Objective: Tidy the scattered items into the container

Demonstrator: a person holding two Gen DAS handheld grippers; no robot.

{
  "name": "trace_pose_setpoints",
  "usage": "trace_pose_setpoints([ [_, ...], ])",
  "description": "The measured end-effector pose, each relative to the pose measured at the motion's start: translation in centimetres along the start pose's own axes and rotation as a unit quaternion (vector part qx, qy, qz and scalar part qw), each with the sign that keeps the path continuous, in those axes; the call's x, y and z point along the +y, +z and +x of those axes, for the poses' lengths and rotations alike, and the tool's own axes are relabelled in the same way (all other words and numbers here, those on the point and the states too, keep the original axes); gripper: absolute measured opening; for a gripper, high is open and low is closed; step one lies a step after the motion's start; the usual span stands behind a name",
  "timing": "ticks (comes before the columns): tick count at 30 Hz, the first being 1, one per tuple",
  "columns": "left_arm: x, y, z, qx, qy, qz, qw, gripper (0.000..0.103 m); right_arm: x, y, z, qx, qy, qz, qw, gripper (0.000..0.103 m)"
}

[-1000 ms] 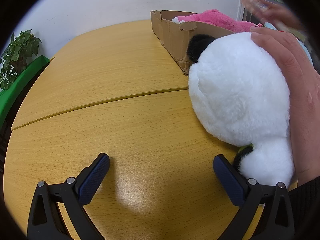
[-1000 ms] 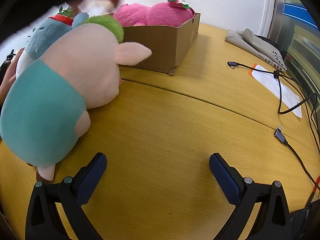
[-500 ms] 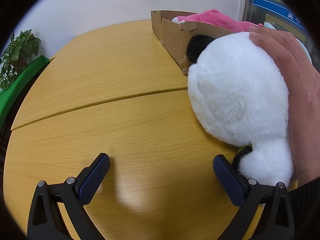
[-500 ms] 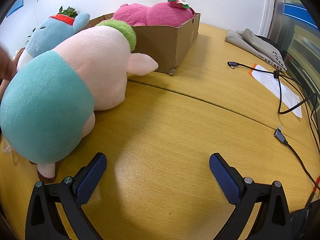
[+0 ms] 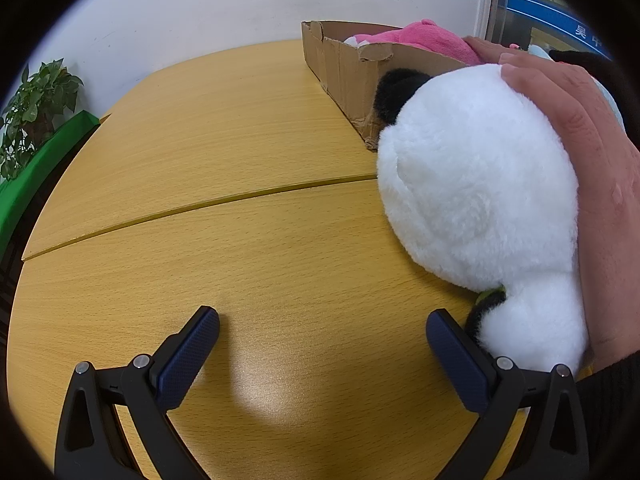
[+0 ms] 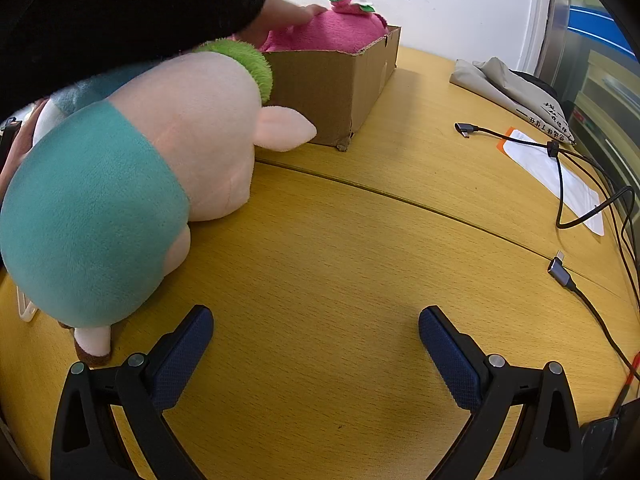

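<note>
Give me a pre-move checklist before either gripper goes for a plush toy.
1. Left gripper open, nothing held: ok.
2. Right gripper open, nothing held: ok.
3. Panda plush free to grab: not ok, a hand rests on it.
4. Pig plush on the table, out of the cardboard box: ok.
5. Room in the box: cannot tell; pink plush fills the visible part, a hand on it.
6. Cables away from the pig plush: ok.
</note>
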State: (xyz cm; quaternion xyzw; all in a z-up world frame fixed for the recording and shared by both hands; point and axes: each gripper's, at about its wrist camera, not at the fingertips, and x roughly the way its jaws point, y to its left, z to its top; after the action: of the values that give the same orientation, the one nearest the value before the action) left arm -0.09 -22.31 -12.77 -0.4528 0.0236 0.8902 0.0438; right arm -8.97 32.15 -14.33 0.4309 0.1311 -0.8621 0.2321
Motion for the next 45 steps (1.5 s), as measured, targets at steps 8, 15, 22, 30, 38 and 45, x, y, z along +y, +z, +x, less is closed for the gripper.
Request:
trace_pose_setpoints([
  [8,0.0,0.0,0.0,0.000,0.000,0.000,1.0000,0.103,0.0,0.0,0.0,0.000,0.000,0.000,1.000,0.103],
  [15,0.0,0.0,0.0,0.000,0.000,0.000,1.0000,0.103,0.0,0.0,0.0,0.000,0.000,0.000,1.000,0.103],
  [22,0.1,0.0,0.1,0.000,0.000,0.001,1.0000,0.103,0.0,0.0,0.0,0.000,0.000,0.000,1.000,0.103],
  [30,0.1,0.1,0.0,0.000,0.000,-0.001,1.0000,0.103,0.0,0.0,0.0,0.000,0.000,0.000,1.000,0.103],
  [38,0.1,0.0,-0.4,0.000,0.015,-0.022,0.9996,0.103,0.0,0.0,0.0,0.000,0.000,0.000,1.000,0.103],
  [45,-0.1,-0.4,-1.1,0.000,0.045,-0.064,0.9969,0.103,0.0,0.0,0.0,0.000,0.000,0.000,1.000,0.103],
])
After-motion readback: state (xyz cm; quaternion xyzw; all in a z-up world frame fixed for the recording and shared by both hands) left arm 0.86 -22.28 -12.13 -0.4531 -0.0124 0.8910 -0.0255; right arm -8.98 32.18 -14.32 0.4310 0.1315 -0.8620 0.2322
